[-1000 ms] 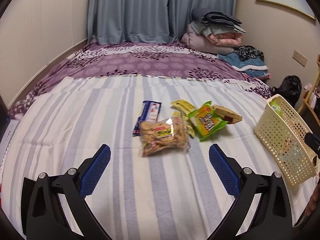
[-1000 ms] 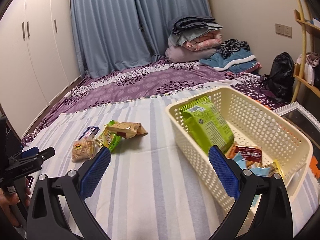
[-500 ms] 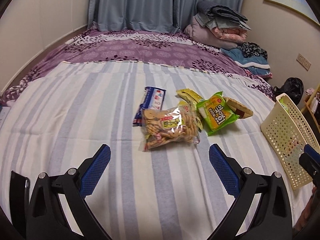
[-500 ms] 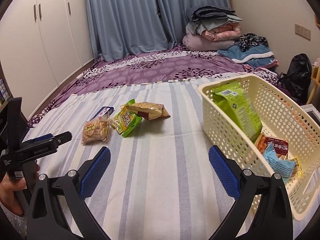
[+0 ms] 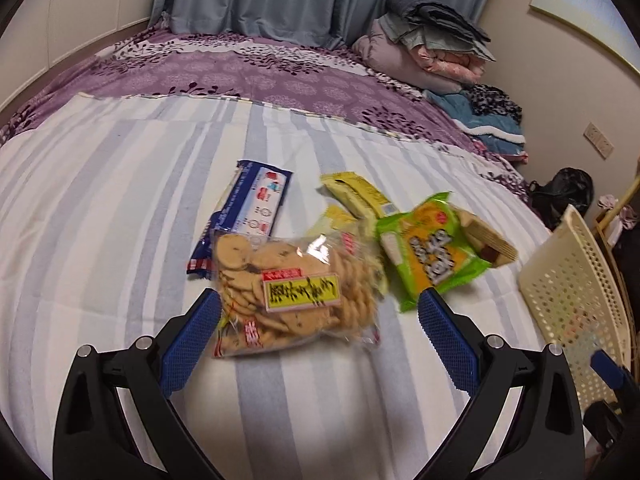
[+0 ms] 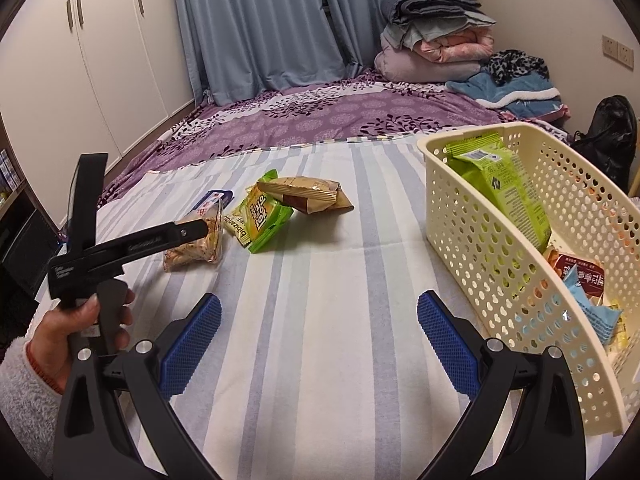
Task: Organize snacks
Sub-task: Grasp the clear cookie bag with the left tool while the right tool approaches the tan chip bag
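Lying on the striped sheet (image 5: 120, 208) of the bed, a clear cookie bag (image 5: 296, 296) is seen at the centre of the left wrist view, flanked by the wide-open fingers of the left gripper (image 5: 318, 322); nothing is held, and whether the pads touch the bag cannot be told. A blue packet (image 5: 256, 204) is found at 11 o'clock from the bag, partly tucked under it. A yellow packet (image 5: 356, 192) is placed at 1 o'clock, and a green packet (image 5: 432, 252) at 3 o'clock, just beside the bag. A tan packet (image 5: 488, 240) is propped on the far edge of the green one.

A cream basket (image 6: 496, 280) is set well apart from the pile, at 3 o'clock. In the right wrist view a green pouch (image 6: 504, 188) is leaned against the basket's near wall, with a brown packet (image 6: 580, 276) and a light blue one (image 6: 592, 312) lower down inside it.

The right gripper (image 6: 318, 338) is held spread wide over bare sheet between pile and basket, with nothing in it. At 9 o'clock in that view, the left gripper's handle is grasped by a hand (image 6: 76, 336) in a white fleece sleeve (image 6: 24, 392).

Beyond the sheet, a purple floral cover (image 6: 320, 116), blue curtains (image 6: 260, 20) and folded bedding (image 6: 436, 44) are visible.
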Tool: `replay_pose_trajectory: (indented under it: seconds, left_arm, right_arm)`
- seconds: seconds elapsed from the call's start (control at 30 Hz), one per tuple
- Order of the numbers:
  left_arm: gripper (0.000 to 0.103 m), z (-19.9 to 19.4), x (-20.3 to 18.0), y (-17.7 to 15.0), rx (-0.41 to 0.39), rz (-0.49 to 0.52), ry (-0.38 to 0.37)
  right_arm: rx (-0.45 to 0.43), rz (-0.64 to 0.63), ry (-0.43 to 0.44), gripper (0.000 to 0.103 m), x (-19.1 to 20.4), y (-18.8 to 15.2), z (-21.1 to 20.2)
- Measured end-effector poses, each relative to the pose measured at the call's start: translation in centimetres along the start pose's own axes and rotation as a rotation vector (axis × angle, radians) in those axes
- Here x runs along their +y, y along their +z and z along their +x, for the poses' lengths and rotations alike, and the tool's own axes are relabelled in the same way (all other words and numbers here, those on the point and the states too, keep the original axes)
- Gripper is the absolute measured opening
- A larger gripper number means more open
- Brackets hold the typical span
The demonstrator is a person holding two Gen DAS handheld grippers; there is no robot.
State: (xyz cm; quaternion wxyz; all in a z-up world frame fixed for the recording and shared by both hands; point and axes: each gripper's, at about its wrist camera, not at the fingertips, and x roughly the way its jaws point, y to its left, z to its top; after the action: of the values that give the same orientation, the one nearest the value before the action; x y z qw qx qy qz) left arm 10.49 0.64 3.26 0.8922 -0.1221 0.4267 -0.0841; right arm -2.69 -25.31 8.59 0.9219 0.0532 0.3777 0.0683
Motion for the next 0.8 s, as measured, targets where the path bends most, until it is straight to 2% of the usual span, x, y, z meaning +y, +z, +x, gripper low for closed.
replay_pose_trajectory:
  seconds: [0.13,0.43,0.8]
  left_arm:
    - [0.100,1.5,0.5,0.2,0.032,-0.018,0.013]
    - [0.100,2.9,0.3,0.4,0.056,0.014,0.049]
    - [0.100,3.4,0.1,0.7,0.071,0.019,0.068]
  right_arm:
    - [0.021,0.010,0.004,0.098,-0.3,-0.1,1.0]
    - [0.040,0.000,0.010,0.098,0.0,0.3,2.8]
    - [0.010,-0.047,-0.008,0.098,1.5,3.5,5.5]
